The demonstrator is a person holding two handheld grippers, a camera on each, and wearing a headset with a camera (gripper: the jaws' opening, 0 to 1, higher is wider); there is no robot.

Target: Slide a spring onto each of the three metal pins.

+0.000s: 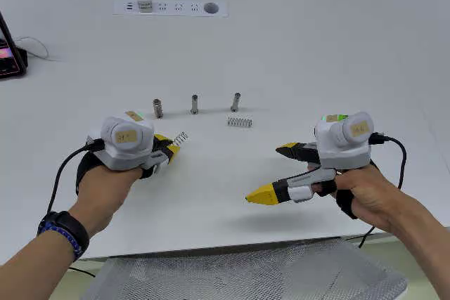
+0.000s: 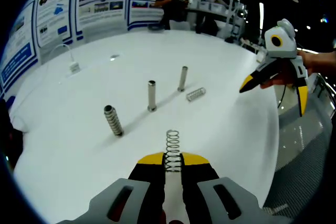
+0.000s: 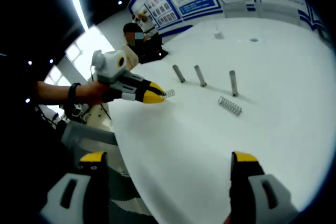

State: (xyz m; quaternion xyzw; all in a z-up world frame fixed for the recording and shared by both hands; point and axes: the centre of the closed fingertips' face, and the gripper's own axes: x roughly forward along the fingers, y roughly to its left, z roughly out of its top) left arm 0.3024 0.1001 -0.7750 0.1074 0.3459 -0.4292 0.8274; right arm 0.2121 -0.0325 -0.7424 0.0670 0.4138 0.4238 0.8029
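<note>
Three metal pins stand in a row on the white table. The left pin (image 1: 158, 108) (image 2: 112, 120) wears a spring. The middle pin (image 1: 194, 104) (image 2: 151, 95) and right pin (image 1: 235, 102) (image 2: 182, 78) are bare. A loose spring (image 1: 240, 122) (image 2: 195, 94) (image 3: 230, 105) lies flat just in front of the right pin. My left gripper (image 1: 171, 147) (image 2: 172, 159) is shut on another spring (image 1: 181, 138) (image 2: 172, 145) that sticks out past its yellow tips, short of the pins. My right gripper (image 1: 275, 171) (image 3: 167, 159) hovers open at the right, nothing between its jaws.
A white power strip (image 1: 171, 8) with a plug lies at the back of the table. A dark device (image 1: 10, 53) sits at the far left edge. A grey mesh surface (image 1: 246, 272) lies below the table's front edge.
</note>
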